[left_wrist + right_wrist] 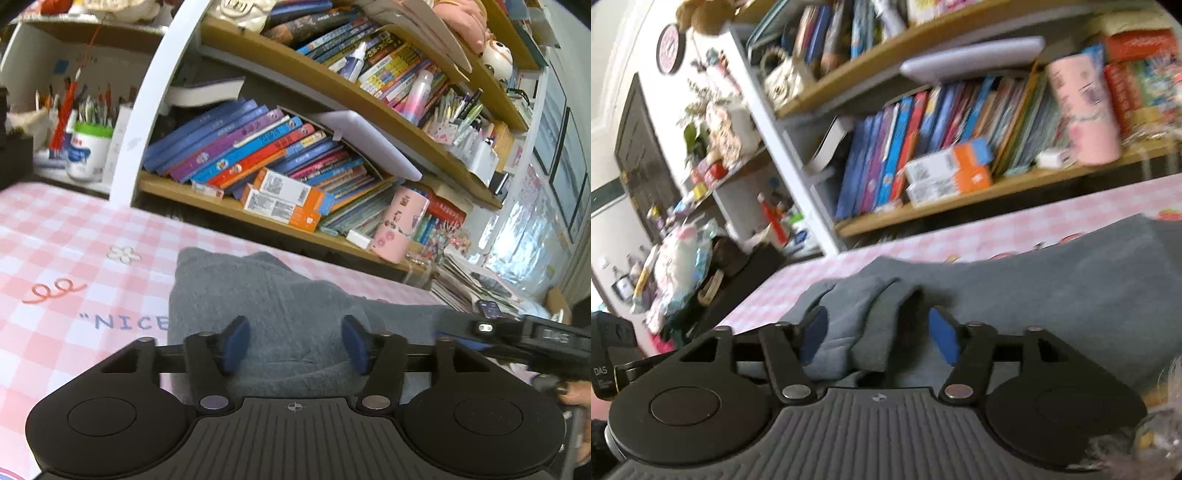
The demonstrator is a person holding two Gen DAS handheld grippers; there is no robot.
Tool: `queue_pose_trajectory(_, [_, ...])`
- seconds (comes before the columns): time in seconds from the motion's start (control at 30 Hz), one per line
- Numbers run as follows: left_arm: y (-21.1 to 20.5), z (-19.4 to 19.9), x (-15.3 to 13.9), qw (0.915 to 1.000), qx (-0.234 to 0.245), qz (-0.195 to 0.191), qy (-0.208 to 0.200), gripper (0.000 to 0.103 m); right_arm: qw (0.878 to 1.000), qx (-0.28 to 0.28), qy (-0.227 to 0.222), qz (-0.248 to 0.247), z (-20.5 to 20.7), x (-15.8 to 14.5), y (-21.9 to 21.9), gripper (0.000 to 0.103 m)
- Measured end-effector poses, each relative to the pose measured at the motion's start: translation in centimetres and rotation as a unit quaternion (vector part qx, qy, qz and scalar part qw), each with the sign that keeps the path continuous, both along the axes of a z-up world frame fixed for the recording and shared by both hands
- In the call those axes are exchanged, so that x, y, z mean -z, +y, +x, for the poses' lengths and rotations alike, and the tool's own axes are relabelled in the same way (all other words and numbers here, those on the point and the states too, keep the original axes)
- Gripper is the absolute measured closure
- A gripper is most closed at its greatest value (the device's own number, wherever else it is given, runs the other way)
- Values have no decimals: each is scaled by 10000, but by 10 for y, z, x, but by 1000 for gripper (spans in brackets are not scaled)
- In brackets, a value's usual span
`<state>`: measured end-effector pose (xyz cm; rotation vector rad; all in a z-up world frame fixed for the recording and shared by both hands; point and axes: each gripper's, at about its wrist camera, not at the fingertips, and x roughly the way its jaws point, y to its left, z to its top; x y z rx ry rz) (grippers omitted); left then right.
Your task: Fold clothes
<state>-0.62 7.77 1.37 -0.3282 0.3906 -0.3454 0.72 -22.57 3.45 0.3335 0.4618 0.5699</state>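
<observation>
Item: grey garment [280, 306], soft knit, lying on the desk [74, 236], which is covered with a pink-and-white checked cloth. In the left wrist view the garment sits near the desk's far edge, its upper corner folded to a blunt point, and it covers part of the printed word "NICE" [123, 322] on the cloth. A small white flower print [123, 254] and a red curl print [51, 291] lie on the cloth to the garment's left, apart from it.

Left gripper [293, 341]: released, blue pads spread wide, hovering over the grey garment with nothing between the fingers.

Right gripper [879, 338]: spread wide as well. A bunched, rolled fold of the garment [857, 325] rises between its fingers, touching or just beside the left pad [812, 338]; the right pad [943, 338] stands apart from the cloth. The fingers are not clamped on the fold. This view is blurred.

Right gripper body also shows at the right edge of the left wrist view, just beside the garment.

Surroundings: bookshelf [236, 210] behind the desk's far edge, holding leaning books [258, 147], two orange-and-white boxes [288, 199] and a pink tumbler [400, 225]. A cup of pens [90, 147] stands beyond the desk's far left corner.
</observation>
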Motion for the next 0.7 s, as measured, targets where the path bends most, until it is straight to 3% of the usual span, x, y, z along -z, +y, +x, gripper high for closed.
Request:
queue_pose_trajectory(0.07, [1,-2,-2,9999,-101,13,-69,23,9998,176,-13,-55,-6,-1,-12,34])
queue_pose_trajectory(0.47, [4,-7,-6,9994,-266,51,-200,7,9948,818,279,-548,-27,8,-52,24])
queue_pose_trajectory(0.7, [0,-11,-7,9989,-315,223,-258,0,9874,1373,532,-586,-26,10,-75,10])
